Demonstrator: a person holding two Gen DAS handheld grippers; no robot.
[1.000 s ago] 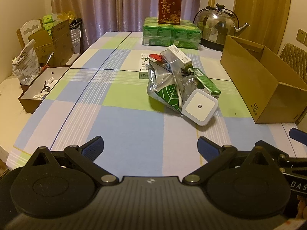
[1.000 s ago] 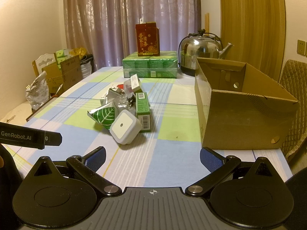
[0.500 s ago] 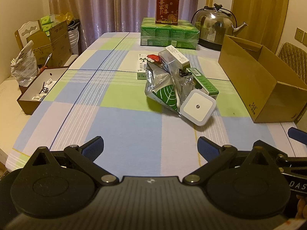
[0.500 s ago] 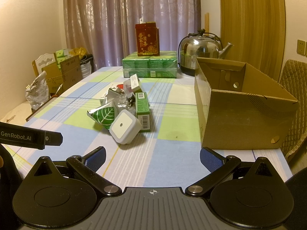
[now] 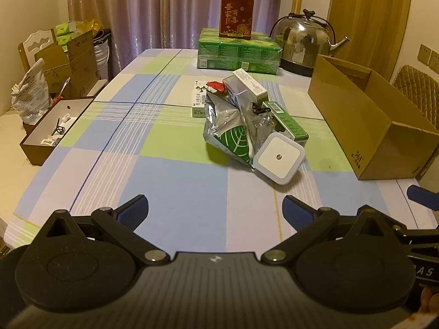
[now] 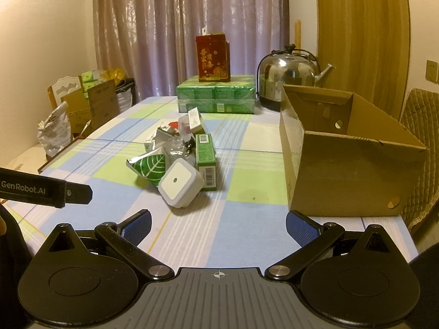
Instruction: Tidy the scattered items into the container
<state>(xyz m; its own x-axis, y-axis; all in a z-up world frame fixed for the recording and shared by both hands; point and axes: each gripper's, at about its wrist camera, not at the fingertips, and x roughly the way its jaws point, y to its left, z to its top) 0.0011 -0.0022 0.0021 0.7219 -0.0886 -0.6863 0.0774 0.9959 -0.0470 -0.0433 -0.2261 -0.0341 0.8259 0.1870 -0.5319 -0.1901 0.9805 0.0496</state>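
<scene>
Both grippers hover with jaws apart over the surface's near edge. The white square device (image 6: 181,183), nearest item of the pile, lies ahead-left of the right gripper (image 6: 218,226) and ahead-right of the left gripper (image 5: 214,211); the cardboard box (image 6: 348,181) stands along the right edge.

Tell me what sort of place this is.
Most likely a home dining room: a table with a checked tablecloth, a steel kettle at its far end, long curtains behind, and a padded chair beside the cardboard box.
</scene>
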